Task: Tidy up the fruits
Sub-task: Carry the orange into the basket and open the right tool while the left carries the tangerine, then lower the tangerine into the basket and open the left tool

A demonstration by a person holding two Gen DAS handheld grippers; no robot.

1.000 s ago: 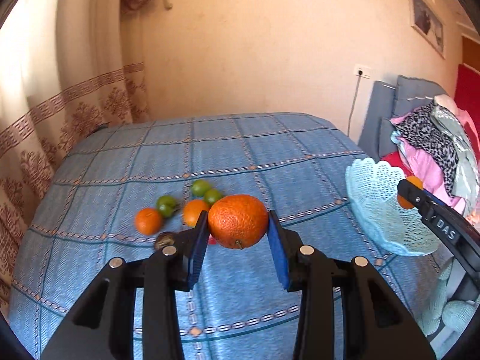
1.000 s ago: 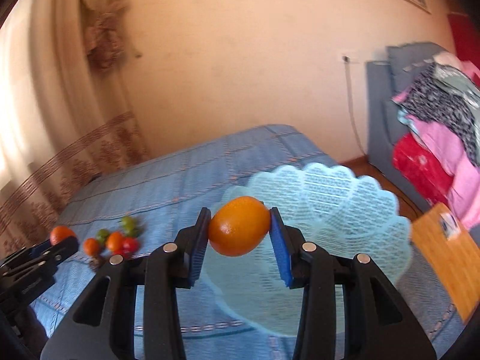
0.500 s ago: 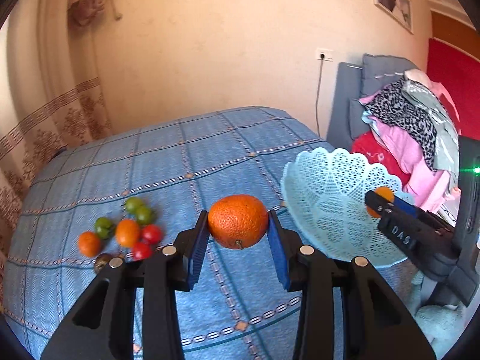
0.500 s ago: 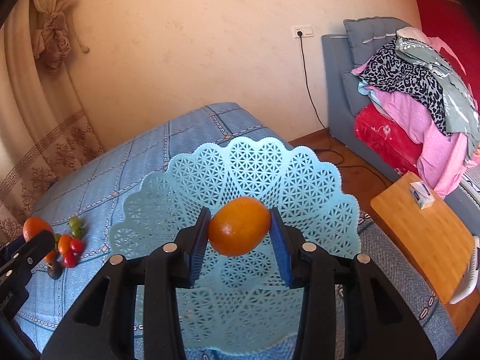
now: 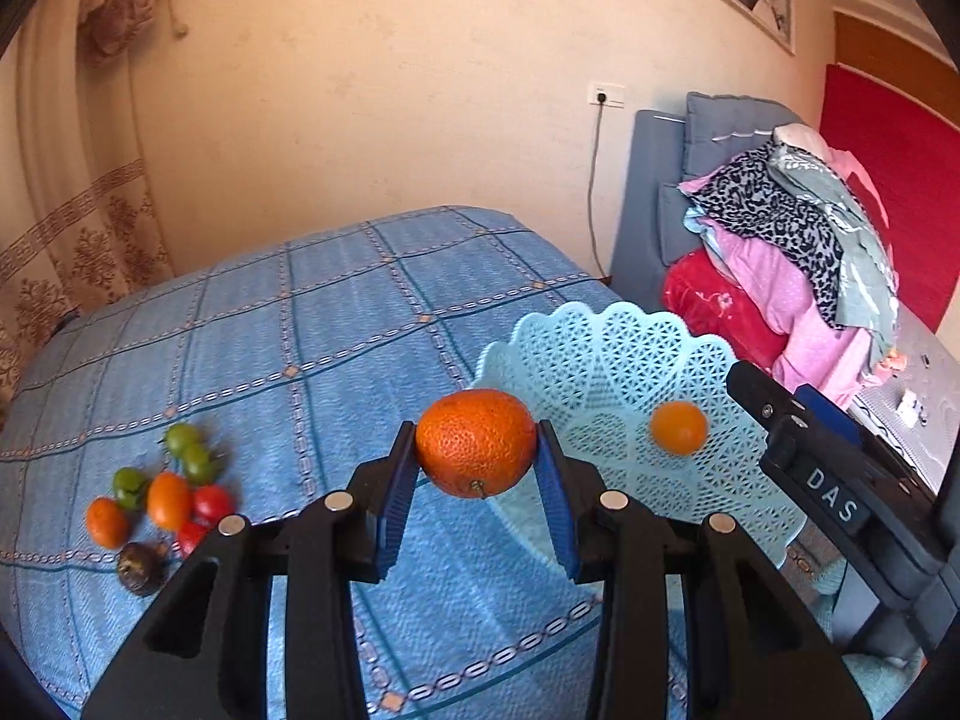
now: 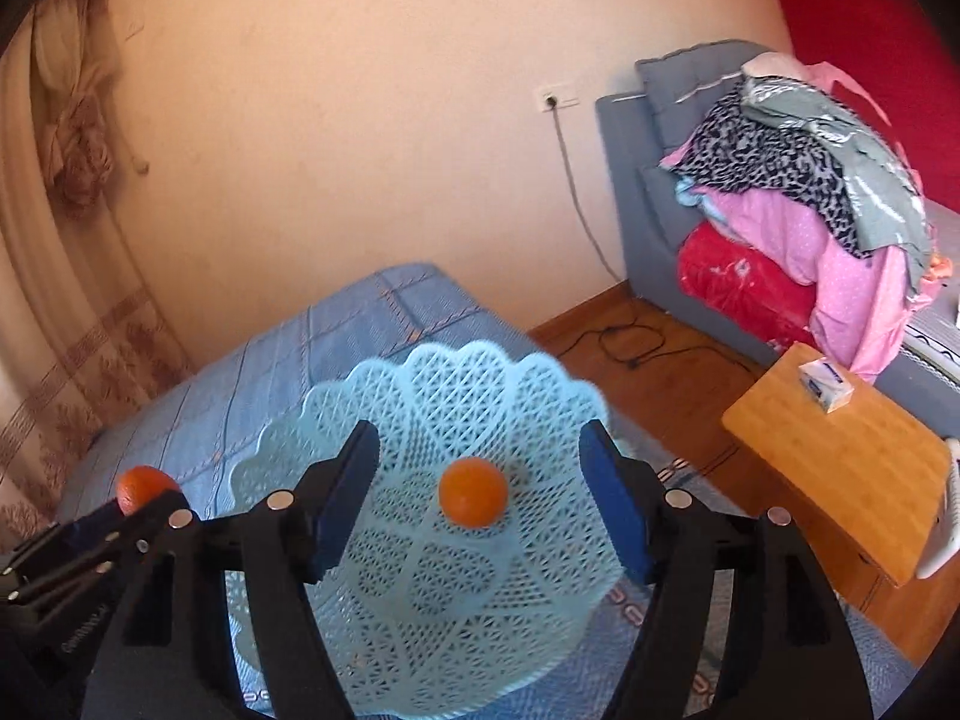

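Observation:
My left gripper [image 5: 475, 483] is shut on a rough-skinned orange [image 5: 475, 443], held above the blue cloth just left of the light blue lattice basket [image 5: 606, 339]. My right gripper [image 6: 480, 474] hangs over that basket [image 6: 420, 618]; its jaws are opening, and a smooth orange [image 6: 473, 491] has left them and sits in the bowl, apart from both pads. The same smooth orange [image 5: 678, 426] shows in the left wrist view inside the basket. In the right wrist view the left gripper [image 6: 129, 507] with its orange [image 6: 144, 483] is at the lower left.
A cluster of small fruits [image 5: 162, 495], green, orange, red and one dark, lies on the blue checked cloth [image 5: 336, 324] at the left. A wooden board [image 6: 840, 462] with a small box, a grey sofa piled with clothes [image 6: 798, 192] and a floor cable are to the right.
The right gripper's jaws have spread and let the smooth orange drop into the basket. The left gripper has carried its orange rightward, closer to the basket.

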